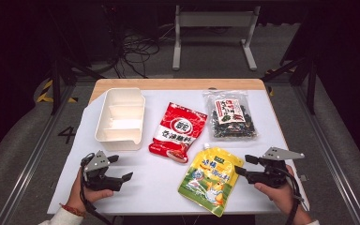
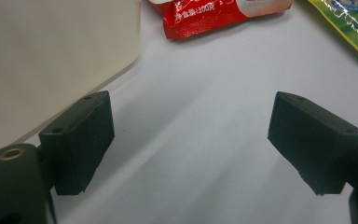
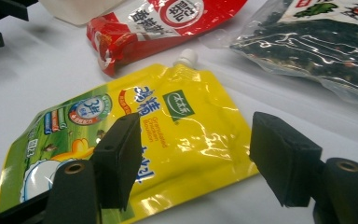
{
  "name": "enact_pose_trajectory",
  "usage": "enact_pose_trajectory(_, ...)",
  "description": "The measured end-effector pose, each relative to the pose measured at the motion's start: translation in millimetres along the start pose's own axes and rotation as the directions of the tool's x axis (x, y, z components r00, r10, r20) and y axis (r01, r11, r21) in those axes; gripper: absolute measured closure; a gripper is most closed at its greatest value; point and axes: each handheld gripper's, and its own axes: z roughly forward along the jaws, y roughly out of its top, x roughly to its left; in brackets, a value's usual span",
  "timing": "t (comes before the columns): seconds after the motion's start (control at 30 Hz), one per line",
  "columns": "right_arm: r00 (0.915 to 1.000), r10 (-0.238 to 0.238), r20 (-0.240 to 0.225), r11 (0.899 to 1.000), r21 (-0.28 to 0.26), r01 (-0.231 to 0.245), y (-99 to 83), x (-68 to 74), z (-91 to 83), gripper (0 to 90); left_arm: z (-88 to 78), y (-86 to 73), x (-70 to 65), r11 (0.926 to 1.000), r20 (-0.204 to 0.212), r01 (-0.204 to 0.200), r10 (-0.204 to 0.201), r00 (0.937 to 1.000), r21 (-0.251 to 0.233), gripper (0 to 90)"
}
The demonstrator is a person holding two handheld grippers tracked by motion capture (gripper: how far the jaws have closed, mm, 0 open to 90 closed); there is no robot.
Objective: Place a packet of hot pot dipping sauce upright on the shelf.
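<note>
Both hands rest low at the frame's bottom corners, the left gripper point(image 1: 120, 168) spread empty below the white tray point(image 1: 120, 117), the right gripper point(image 1: 244, 165) spread beside the yellow pouch point(image 1: 210, 179) at centre-bottom

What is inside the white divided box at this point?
The white box looks empty: bare compartments and dividers show from the high view. The floor just behind its near wall is hidden, so something small and flat there cannot be ruled out.

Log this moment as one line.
left gripper: open, empty | right gripper: open, beside yellow pouch | tray: empty
</note>
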Motion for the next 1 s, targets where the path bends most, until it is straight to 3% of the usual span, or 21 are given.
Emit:
enact_pose_trajectory(0.17, 0.9999, -0.010, -0.006, 1.000, 0.009, 0.010, 6.6, 3.4, 9.6, 29.9, -2.5, -1.9, -1.1, 0.9999, 0.009, -0.001, 0.001, 1.0000, -0.012, 16.2)
enact_pose_trajectory(0.4, 0.9981, -0.036, -0.050, 0.999, 0.023, 0.037, 25.9, 11.9, 34.7, 25.5, -7.6, -7.9, -1.8, 0.9999, 0.007, 0.004, -0.004, 1.0000, -0.010, 16.2)
enact_pose_trajectory(0.47, 0.9975, -0.022, -0.068, 1.000, 0.014, 0.023, 33.2, 12.5, 42.6, 25.5, -8.3, -8.1, -2.8, 0.9999, -0.001, 0.007, -0.007, 1.0000, -0.010, 16.3)
enact_pose_trajectory(0.73, 0.9919, 0.048, -0.118, 0.995, 0.087, -0.037, 70.0, 19.3, 94.9, 25.5, -6.9, -8.5, -9.9, 0.9994, 0.001, -0.033, 0.033, 0.9995, 0.011, 16.3)
enact_pose_trajectory(0.87, 0.9862, 0.092, -0.138, 0.983, 0.171, -0.067, 81.2, 24.0, 125.8, 25.6, -6.7, -8.8, -10.4, 0.9994, 0.004, -0.033, 0.033, 0.9995, 0.013, 16.3)
enact_pose_trajectory(0.93, 0.9880, 0.117, -0.101, 0.973, 0.210, -0.094, 83.8, 26.7, 141.6, 26.2, -7.2, -8.4, -10.9, 0.9992, 0.003, -0.037, 0.037, 0.9993, 0.011, 16.1)
enact_pose_trajectory(1.0, 0.9826, 0.153, -0.105, 0.961, 0.248, -0.123, 84.8, 28.5, 154.2, 25.4, -7.9, -7.8, -11.2, 0.9993, 0.007, -0.038, 0.038, 0.9992, 0.004, 15.6)
